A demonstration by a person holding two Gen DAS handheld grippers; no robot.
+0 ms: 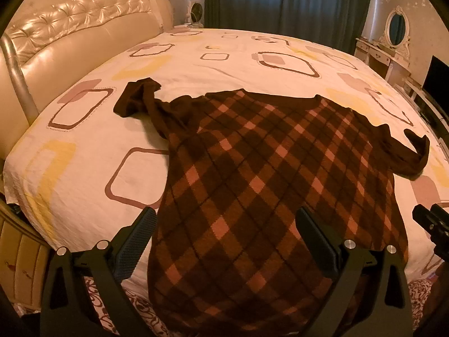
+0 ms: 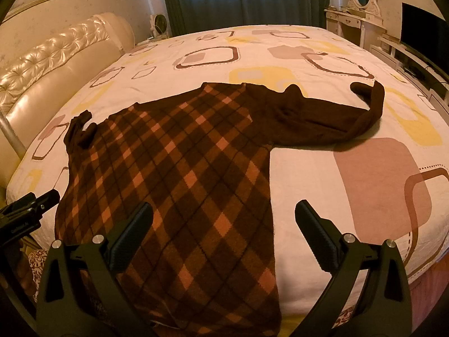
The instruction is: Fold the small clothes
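Fingers of both grippers spread wide, empty: left gripper (image 1: 226, 241), right gripper (image 2: 224, 236), low in frame. Brown checked sweater (image 1: 266, 174) lies flat mid-frame on patterned bedsheet (image 1: 92, 168), sleeves out.

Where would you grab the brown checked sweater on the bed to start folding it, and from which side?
Probably by a sleeve. The right sleeve lies stretched flat on the bedsheet, its cuff curled back, clear of the sweater body. The open right claw could come from the near edge, pinch near the cuff and carry it across the checks. The left sleeve is bunched, so the open left claw would need to smooth it first.
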